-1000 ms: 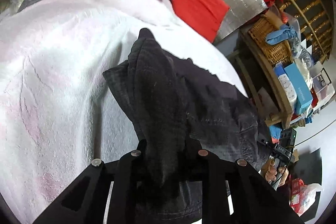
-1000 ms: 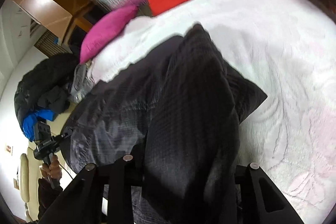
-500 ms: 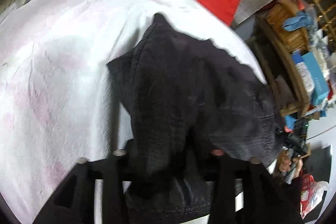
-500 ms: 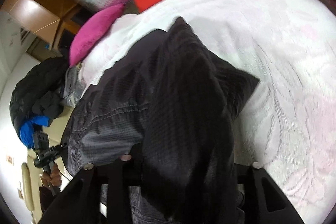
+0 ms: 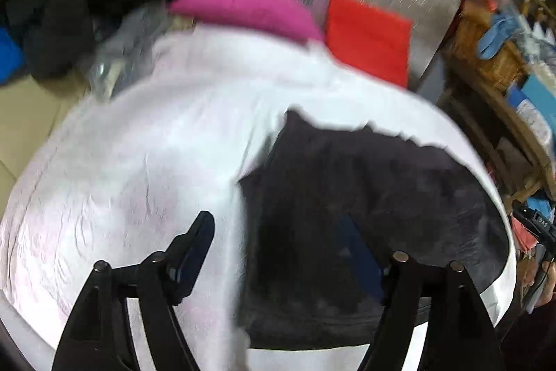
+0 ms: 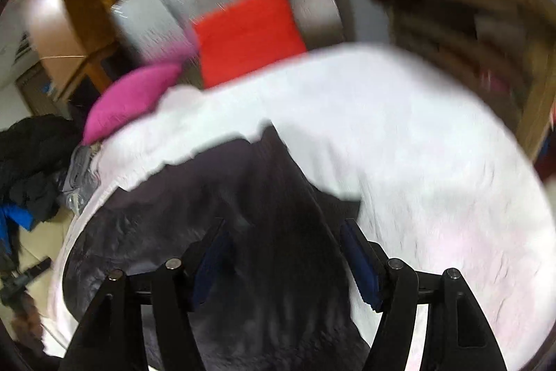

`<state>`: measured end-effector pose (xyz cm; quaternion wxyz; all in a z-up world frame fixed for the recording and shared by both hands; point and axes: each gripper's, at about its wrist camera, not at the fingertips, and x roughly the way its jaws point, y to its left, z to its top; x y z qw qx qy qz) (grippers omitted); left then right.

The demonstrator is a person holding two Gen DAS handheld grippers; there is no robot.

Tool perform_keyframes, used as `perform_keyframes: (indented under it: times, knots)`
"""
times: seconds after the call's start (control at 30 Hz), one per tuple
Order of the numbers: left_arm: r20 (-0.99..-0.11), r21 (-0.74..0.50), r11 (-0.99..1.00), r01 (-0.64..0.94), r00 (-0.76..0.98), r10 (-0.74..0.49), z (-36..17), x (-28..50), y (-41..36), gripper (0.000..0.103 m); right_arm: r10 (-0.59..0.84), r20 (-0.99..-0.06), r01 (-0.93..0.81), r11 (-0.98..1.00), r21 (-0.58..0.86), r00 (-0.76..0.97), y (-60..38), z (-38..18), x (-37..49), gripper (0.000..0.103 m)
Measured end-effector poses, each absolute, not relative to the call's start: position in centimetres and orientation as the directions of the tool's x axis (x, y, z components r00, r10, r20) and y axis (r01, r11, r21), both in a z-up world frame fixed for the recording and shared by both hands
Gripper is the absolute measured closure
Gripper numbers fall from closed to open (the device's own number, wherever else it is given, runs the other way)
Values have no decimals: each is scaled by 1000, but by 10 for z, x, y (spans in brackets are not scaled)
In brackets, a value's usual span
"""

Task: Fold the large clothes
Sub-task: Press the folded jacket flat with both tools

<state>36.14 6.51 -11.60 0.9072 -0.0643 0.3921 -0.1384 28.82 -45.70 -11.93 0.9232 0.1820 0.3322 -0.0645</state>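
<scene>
While my left hand-held gripper (image 5: 278,252) and right hand-held gripper (image 6: 281,252) have just been opening, released, the dark garment (image 5: 365,197) lies on the white bedspread (image 5: 139,162) near a magenta pillow (image 5: 246,6).

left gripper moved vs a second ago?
Yes. The left gripper has backed up and away from the dark garment; the pink pillow sits lower in view, jaws just opened, nothing gripped.

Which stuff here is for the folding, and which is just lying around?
For the folding: dark garment, left gripper, right gripper, white bedspread.

Lying around: pink pillow, red cushion, wicker basket, clothes pile.
</scene>
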Motion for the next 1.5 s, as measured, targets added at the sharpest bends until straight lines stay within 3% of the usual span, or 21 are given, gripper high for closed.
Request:
perform_keyframes:
  times: [0.1,0.2,0.33,0.4,0.57,0.67,0.8,0.97,1.3,1.5]
  knots:
    - [-653,-195,940,278,678,-336,-111,350,38,20,64,-566,111,956,270,822,-427,-108,291,35]
    - [-728,-109,944,313,621,-290,-131,360,1,20,128,-630,46,967,252,766,-396,-122,315,55]
    - [-826,-29,965,262,537,-171,-167,374,-17,20,58,-750,131,973,190,659,-389,-156,344,54]
    - [-835,18,969,248,536,-122,-176,375,-21,20,51,-788,156,970,184,613,-392,-172,354,55]
    - [-827,85,964,253,558,-73,-180,372,-32,19,41,-797,154,974,166,602,-387,-171,352,55]
    - [-824,87,965,248,562,-70,-178,369,-30,19,114,-737,122,958,259,666,-387,-153,348,54]
    - [-821,100,964,246,568,-60,-178,369,-32,19,112,-693,73,970,233,712,-369,-138,352,50]
    - [-813,116,962,249,579,-52,-178,366,-34,19,96,-794,107,974,198,601,-360,-173,387,49]
    - [-809,133,956,260,585,-46,-178,364,-34,19,38,-754,133,977,165,656,-375,-147,332,49]
    - [-808,140,955,261,588,-42,-177,362,-36,19,8,-828,209,966,150,560,-400,-178,318,49]
